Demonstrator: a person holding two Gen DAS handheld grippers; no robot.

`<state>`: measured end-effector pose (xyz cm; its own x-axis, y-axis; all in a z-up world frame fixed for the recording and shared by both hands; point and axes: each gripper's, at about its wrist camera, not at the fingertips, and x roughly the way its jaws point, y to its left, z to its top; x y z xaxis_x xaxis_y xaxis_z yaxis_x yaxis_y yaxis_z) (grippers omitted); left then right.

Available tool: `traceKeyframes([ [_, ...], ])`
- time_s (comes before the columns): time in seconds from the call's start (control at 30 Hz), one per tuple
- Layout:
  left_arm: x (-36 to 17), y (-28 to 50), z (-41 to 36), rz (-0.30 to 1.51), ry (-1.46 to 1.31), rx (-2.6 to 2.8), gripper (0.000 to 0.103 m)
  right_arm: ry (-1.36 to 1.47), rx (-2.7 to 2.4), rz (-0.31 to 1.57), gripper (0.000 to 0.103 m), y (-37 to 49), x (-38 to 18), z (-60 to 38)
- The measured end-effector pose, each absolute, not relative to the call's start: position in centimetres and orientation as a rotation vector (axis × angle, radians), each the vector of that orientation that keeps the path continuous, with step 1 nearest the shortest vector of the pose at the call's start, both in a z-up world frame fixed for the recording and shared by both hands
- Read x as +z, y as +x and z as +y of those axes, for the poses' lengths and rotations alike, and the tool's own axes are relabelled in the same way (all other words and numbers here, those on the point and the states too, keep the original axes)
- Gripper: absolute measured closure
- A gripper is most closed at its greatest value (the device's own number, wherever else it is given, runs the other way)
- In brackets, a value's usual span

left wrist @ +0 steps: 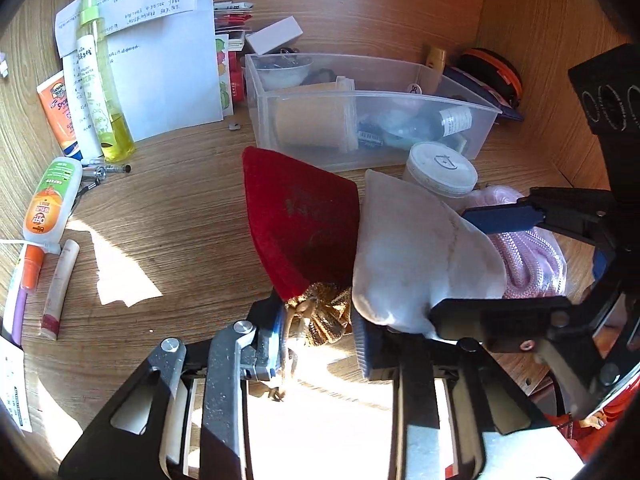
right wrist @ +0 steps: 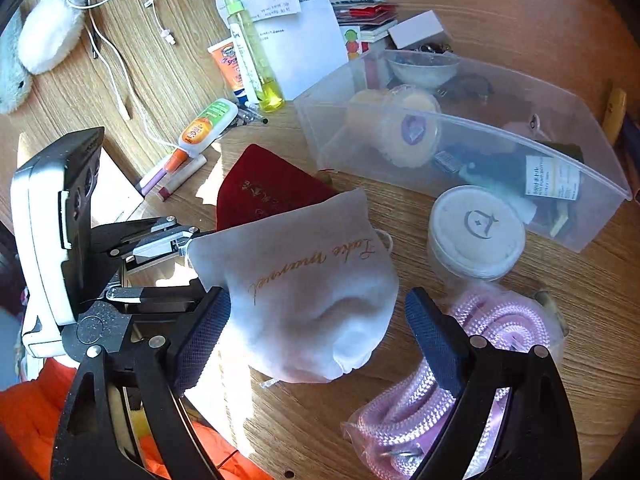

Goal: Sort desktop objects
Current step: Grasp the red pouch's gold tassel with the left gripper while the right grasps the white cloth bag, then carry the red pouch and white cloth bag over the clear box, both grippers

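A red velvet pouch (left wrist: 298, 220) with a gold ruffled neck (left wrist: 324, 312) lies on the wooden desk; it also shows in the right wrist view (right wrist: 264, 188). My left gripper (left wrist: 318, 340) is open, its jaws on either side of the gold neck. A white drawstring pouch (right wrist: 304, 284) with gold lettering lies beside the red one, also in the left wrist view (left wrist: 420, 248). My right gripper (right wrist: 318, 340) is open, its jaws straddling the white pouch's lower end.
A clear plastic bin (right wrist: 592, 168) holds jars and bottles behind the pouches. A round lidded jar (right wrist: 476, 228) and a bagged pink rope (right wrist: 496, 320) sit right. Tubes, a yellow spray bottle (left wrist: 100, 80), papers (left wrist: 168, 60) and cables lie left.
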<state>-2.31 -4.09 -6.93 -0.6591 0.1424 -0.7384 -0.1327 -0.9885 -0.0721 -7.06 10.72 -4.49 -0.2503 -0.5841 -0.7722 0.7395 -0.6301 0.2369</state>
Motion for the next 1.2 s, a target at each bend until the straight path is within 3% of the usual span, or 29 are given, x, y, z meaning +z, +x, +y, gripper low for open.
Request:
traceKeyframes([
  [0.13, -7.0, -2.2, -5.0, -0.060, -1.217, 2.735, 0.079, 1.131, -1.939, 0.249, 0.017, -7.4, -5.5, 9.7],
  [0.17, -7.0, -2.1, -5.1, -0.072, -1.216, 2.731, 0.079, 1.129, -1.940, 0.252, 0.020, -7.4, -5.7, 9.6],
  [0.2, -7.0, -2.1, -5.2, -0.073, -1.214, 2.735, 0.079, 1.131, -1.929, 0.263, 0.030, -7.3, -5.9, 9.4],
  [0.27, -6.9, -2.2, -5.1, -0.070, -1.208, 2.743, 0.080, 1.103, -1.955, 0.290, 0.035, -6.9, -5.8, 9.2],
  [0.4, -6.7, -2.3, -5.3, -0.101, -1.202, 2.741, 0.085, 1.051, -1.998, 0.309, 0.056, -6.5, -4.8, 9.6],
  [0.53, -6.1, -2.4, -5.3, -0.118, -1.175, 2.750, 0.086, 1.028, -2.021, 0.269, 0.065, -6.7, -3.9, 10.9],
  [1.2, -0.4, -1.9, -5.3, -0.142, -0.962, 2.862, 0.087, 0.885, -2.202, 0.046, 0.068, -8.1, 2.4, 17.7],
])
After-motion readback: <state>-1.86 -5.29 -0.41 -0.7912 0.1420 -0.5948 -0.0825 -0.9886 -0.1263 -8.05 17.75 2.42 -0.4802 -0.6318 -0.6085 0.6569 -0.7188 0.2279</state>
